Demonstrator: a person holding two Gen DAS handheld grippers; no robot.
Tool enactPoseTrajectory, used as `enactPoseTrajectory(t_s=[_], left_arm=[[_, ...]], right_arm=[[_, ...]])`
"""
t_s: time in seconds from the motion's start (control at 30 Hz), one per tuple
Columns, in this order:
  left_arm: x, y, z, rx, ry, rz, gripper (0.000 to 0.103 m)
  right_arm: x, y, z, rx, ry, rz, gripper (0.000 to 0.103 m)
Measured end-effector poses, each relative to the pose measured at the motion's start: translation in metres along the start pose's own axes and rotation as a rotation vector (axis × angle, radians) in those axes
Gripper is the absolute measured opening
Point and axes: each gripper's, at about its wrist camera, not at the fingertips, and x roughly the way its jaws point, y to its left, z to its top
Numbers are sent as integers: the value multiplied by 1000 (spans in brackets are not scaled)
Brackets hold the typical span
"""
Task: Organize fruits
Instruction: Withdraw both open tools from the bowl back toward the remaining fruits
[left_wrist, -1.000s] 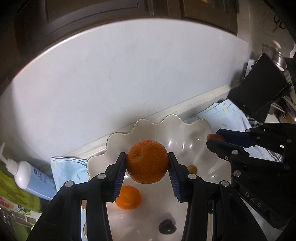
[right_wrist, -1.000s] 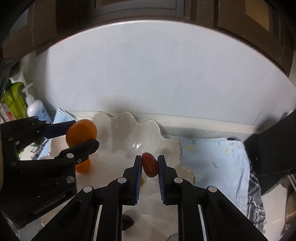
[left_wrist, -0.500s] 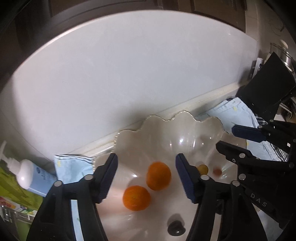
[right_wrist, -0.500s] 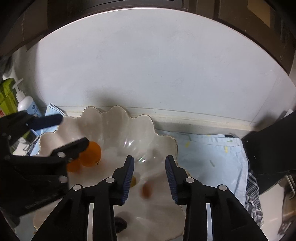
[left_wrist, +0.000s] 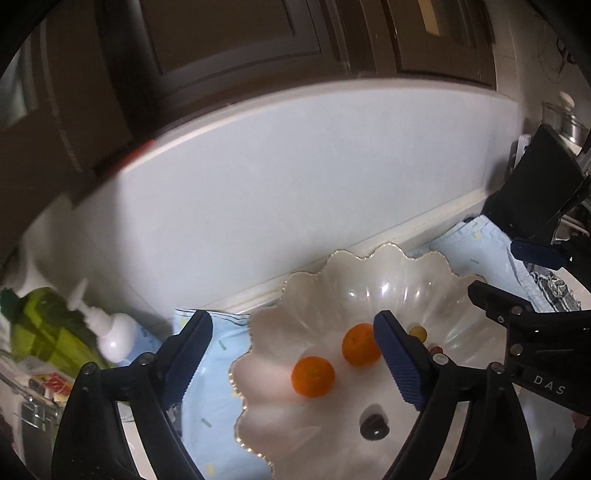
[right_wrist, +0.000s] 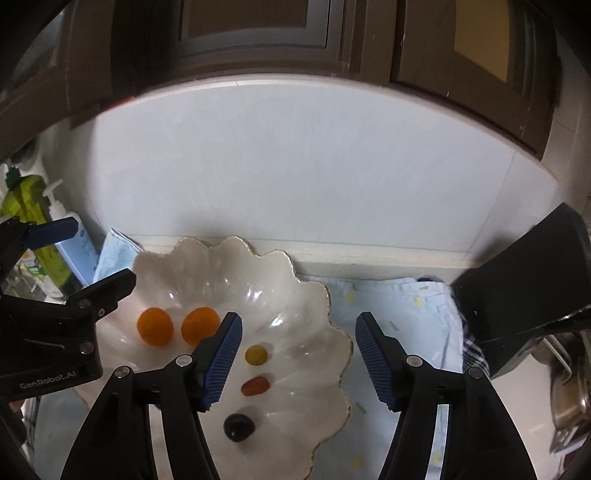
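Observation:
A white scalloped bowl (left_wrist: 325, 273) (right_wrist: 295, 295) holds two oranges (left_wrist: 313, 376) (left_wrist: 360, 344), a yellow tomato (right_wrist: 256, 355), a red tomato (right_wrist: 255, 385) and a dark grape (right_wrist: 239, 426). The oranges also show in the right wrist view (right_wrist: 155, 326) (right_wrist: 199, 325). My left gripper (left_wrist: 295, 354) is open and empty above the bowl's left side. My right gripper (right_wrist: 297, 354) is open and empty above the bowl's right rim. Each gripper shows at the edge of the other's view.
The bowl sits on a light blue cloth (right_wrist: 399, 306) on a counter against a white wall. A white pump bottle (left_wrist: 110, 332) and a green bottle (left_wrist: 48, 328) stand at the left. A black box (right_wrist: 524, 288) stands at the right.
Both grippers opened and dropped their fruit into the bowl: the left its orange, the right its red tomato. Both have since pulled back and up, jaws spread wider.

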Motion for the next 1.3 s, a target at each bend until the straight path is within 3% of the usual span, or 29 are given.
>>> enactPoseTrajectory(t_s=[0.33,0.47,0.9,1.3], left_arm=[[-52,13,-16,-65,-80,0,94],[-76,17,-22,-76,-115,-4,96],[-154,30,-62,-104,-231,17,100],[-193,27,-107,-108,-247,-2,101]], right_arm=[[-56,14,-11,-7,-99,11,65],[-78,19,-14,-8,-139,10,74],[-140,31,-45,3,-216,10,76],[-188,50,-82,-3,-281,-12,76]])
